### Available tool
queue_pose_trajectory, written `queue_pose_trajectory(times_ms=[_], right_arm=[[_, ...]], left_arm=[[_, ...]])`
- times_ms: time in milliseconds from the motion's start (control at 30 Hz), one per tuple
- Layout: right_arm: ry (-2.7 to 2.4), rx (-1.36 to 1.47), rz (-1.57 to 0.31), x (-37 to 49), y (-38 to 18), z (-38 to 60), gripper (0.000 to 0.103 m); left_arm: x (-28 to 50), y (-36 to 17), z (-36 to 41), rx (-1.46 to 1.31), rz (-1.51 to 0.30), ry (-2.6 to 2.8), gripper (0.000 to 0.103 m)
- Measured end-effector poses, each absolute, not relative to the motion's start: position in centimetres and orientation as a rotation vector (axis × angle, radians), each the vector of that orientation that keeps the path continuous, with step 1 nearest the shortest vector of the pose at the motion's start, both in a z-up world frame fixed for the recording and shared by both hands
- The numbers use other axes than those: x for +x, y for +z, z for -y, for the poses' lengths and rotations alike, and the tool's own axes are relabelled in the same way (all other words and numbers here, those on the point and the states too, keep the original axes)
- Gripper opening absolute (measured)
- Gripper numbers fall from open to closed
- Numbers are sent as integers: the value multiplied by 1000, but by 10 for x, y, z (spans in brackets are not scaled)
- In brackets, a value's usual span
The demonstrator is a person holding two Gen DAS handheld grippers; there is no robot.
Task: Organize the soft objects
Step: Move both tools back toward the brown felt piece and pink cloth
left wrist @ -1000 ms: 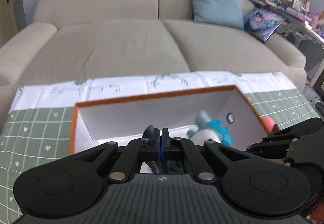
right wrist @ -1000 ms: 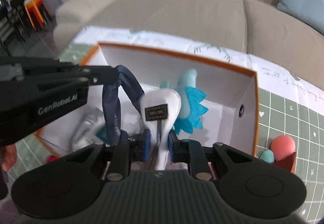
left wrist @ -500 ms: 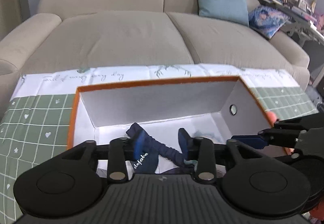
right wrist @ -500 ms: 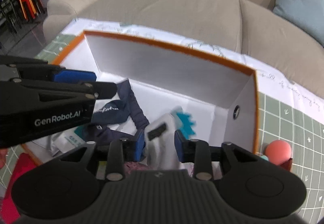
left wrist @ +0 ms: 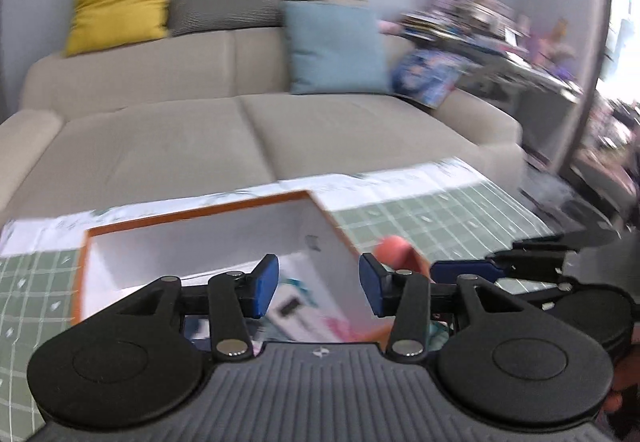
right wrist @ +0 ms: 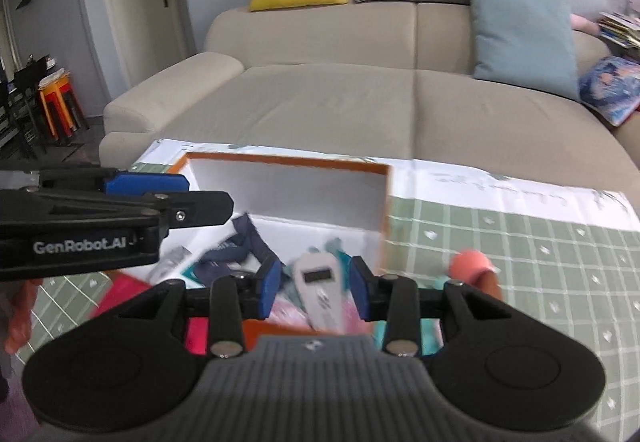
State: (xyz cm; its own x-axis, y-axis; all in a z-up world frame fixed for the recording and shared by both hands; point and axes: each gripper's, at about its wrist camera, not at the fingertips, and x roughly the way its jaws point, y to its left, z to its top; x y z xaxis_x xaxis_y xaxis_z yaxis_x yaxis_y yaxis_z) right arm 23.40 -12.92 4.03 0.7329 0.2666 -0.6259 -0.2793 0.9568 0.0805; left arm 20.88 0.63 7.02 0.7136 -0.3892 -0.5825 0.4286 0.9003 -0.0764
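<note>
An orange-rimmed white box (right wrist: 288,160) stands on the green checked cloth (right wrist: 528,242). Inside it lie a navy fabric piece (right wrist: 236,246) and a white plush toy (right wrist: 320,282) with teal trim. My right gripper (right wrist: 315,287) hovers above the box's near side; its jaws are opening, and the plush shows below the gap, untouched. My left gripper (left wrist: 318,284) is held over the box (left wrist: 200,216) near its right wall, its jaws also opening with nothing between them. In the right wrist view the left gripper (right wrist: 188,192) reaches in from the left.
A pink ball (right wrist: 470,262) sits on the cloth right of the box, seen also as pink ball (left wrist: 394,254). Red fabric (right wrist: 120,292) lies by the box's left front corner. A beige sofa (right wrist: 360,102) with cushions stands behind the table.
Both grippers opened, dropping the navy fabric and the white plush into the box. Both then drew back and upward, the views swinging right and blurring.
</note>
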Motion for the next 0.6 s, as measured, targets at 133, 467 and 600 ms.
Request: queue_pose_trajectory(times_ms=[133,467,600], right_arm=[[258,-26,-693,210,29,161,38],[77,74,-803,205,-26,244,38],[56,137,-813,213,-44,263,38]], left_arm=[[200,63,35,181,-647,-546,52],[202,28,117,430,-760,-726,62],[215,10,135,499,-814,-755,66]])
